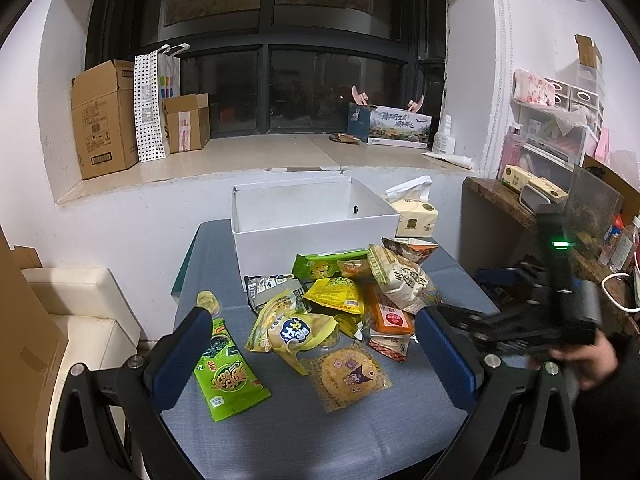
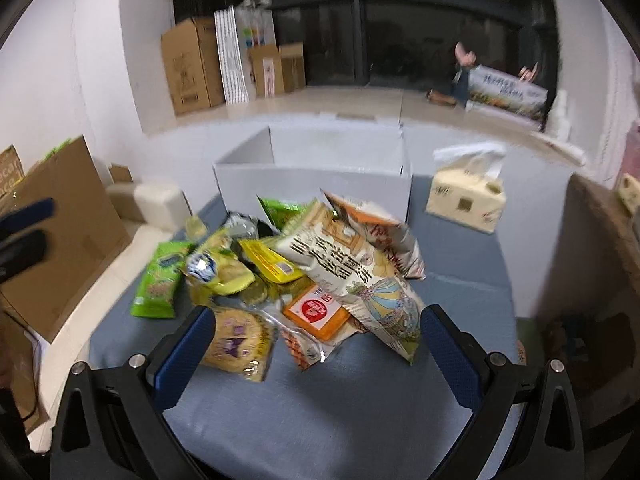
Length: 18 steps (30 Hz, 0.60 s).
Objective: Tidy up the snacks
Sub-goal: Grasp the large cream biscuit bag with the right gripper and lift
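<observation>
A pile of snack packets lies on the blue-grey table (image 1: 300, 436) in front of an open white box (image 1: 316, 242) (image 2: 312, 188). It includes a green seaweed pack (image 1: 226, 376) (image 2: 160, 280), a round cookie in clear wrap (image 1: 348, 372) (image 2: 240, 344), a yellow pouch (image 1: 296, 332), an orange packet (image 1: 390, 314) (image 2: 320, 312) and a large beige bag (image 1: 404, 280) (image 2: 352, 280). My left gripper (image 1: 316, 344) hovers open over the near packets, holding nothing. My right gripper (image 2: 318, 328) is open too, its fingers either side of the cookie and the beige bag.
A tissue pack (image 1: 414, 216) (image 2: 464, 196) stands right of the box. Cardboard boxes (image 1: 106, 120) and a dotted bag sit on the windowsill. A cream stool (image 1: 80, 304) is on the left, a cluttered wooden shelf (image 1: 520, 204) on the right. A hand (image 1: 592, 360) holds the right gripper.
</observation>
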Each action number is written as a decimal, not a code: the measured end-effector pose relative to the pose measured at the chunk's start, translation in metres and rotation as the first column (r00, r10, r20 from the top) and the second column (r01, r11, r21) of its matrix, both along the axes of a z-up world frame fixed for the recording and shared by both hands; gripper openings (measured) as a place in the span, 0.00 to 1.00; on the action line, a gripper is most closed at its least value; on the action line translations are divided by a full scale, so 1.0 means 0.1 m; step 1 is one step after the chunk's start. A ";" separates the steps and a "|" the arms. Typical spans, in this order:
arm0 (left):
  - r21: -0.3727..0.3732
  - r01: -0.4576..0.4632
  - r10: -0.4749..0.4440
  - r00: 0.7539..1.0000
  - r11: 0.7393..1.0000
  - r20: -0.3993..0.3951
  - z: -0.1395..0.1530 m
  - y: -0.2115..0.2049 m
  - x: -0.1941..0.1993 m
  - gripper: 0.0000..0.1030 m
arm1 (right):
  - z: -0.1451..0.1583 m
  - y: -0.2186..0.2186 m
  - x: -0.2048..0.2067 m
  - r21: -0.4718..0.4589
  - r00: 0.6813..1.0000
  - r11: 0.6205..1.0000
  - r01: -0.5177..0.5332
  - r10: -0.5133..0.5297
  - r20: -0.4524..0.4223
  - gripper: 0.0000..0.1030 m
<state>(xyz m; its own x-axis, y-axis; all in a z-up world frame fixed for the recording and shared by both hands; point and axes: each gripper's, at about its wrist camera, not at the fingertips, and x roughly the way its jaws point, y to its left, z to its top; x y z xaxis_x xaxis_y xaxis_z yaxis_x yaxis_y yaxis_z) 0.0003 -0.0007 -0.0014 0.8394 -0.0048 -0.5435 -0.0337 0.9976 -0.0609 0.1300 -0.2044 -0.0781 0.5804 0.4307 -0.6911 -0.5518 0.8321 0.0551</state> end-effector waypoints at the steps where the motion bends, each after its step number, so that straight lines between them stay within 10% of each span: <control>1: -0.001 -0.002 0.002 1.000 1.000 -0.001 0.00 0.01 0.00 1.00 | -0.05 0.03 0.08 -0.013 1.000 1.000 0.007 -0.007 -0.003 1.00; 11: -0.006 -0.012 0.012 1.000 1.000 -0.012 -0.06 0.07 0.01 1.00 | -0.51 0.34 0.71 -0.087 0.999 0.996 -0.020 0.016 -0.043 0.99; 18: -0.016 -0.024 0.024 1.000 1.000 -0.020 -0.11 0.13 0.02 1.00 | -0.56 0.29 0.72 -0.119 1.000 0.993 0.013 -0.014 -0.011 0.63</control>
